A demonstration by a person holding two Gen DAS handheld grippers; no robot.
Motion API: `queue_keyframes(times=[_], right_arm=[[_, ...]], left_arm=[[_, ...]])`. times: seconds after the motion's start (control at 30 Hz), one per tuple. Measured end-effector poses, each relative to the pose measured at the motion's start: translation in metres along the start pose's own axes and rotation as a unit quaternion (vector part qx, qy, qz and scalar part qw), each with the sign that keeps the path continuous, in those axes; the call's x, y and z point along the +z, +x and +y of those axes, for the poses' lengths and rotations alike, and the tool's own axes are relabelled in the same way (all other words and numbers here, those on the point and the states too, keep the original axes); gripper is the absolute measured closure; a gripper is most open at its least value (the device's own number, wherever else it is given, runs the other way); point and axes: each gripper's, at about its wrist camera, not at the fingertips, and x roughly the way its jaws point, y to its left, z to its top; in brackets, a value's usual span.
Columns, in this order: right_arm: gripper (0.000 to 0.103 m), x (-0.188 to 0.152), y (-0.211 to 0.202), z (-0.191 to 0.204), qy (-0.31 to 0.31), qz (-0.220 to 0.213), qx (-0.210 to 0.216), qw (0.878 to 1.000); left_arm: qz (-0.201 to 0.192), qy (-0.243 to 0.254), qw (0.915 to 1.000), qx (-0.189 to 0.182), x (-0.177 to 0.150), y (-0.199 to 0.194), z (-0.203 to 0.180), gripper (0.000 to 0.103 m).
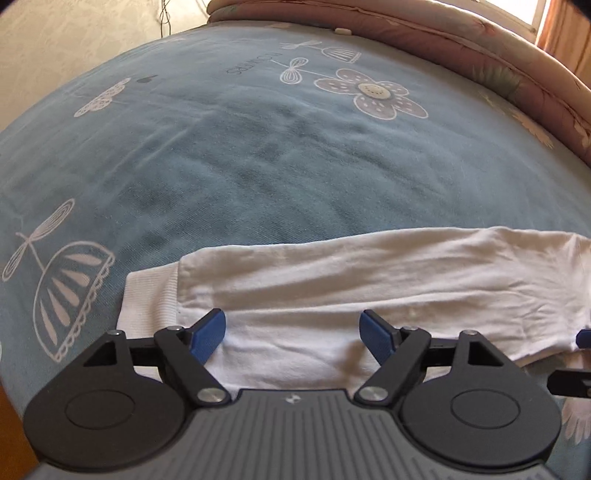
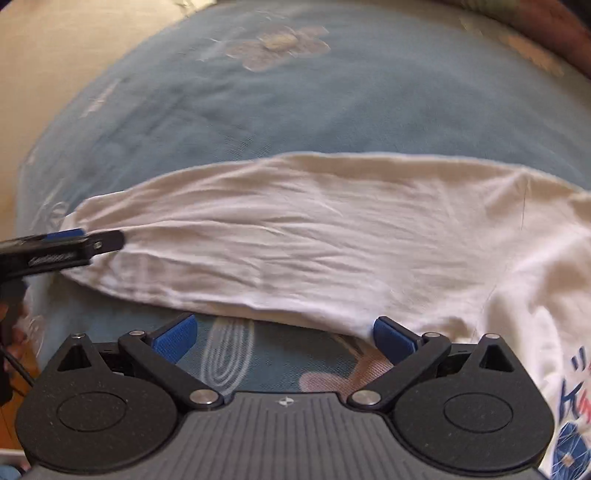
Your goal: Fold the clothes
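The left gripper [image 1: 291, 334] and right gripper [image 2: 284, 338] are spread apart, empty; the white shirt [image 2: 295, 236] is cut off rightward, its print partly seen.

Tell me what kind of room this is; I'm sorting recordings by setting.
Most likely a bedroom. A white long-sleeved shirt lies spread on a blue flower-printed bedsheet, a pinkish quilt is bunched along the far edge, and a curtained window lets in daylight.
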Motion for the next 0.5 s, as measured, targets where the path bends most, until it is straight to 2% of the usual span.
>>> queue_keyframes(times=[0.1, 0.3, 0.5], right_arm=[[0.000, -0.003, -0.016, -0.012, 0.001, -0.015, -0.020, 1.000], [0.000, -0.020, -0.060, -0.069, 0.048, -0.046, -0.064, 0.996], [0.000, -0.062, -0.104, -0.136, 0.106, -0.069, -0.126, 0.984]], left_arm=[[-0.007, 0.007, 0.9999, -0.006, 0.005, -0.010, -0.014, 0.023], [-0.021, 0.063, 0.9971, -0.038, 0.021, -0.024, -0.073, 0.023], [-0.012, 0.138, 0.9858, -0.095, 0.023, -0.026, -0.159, 0.023]])
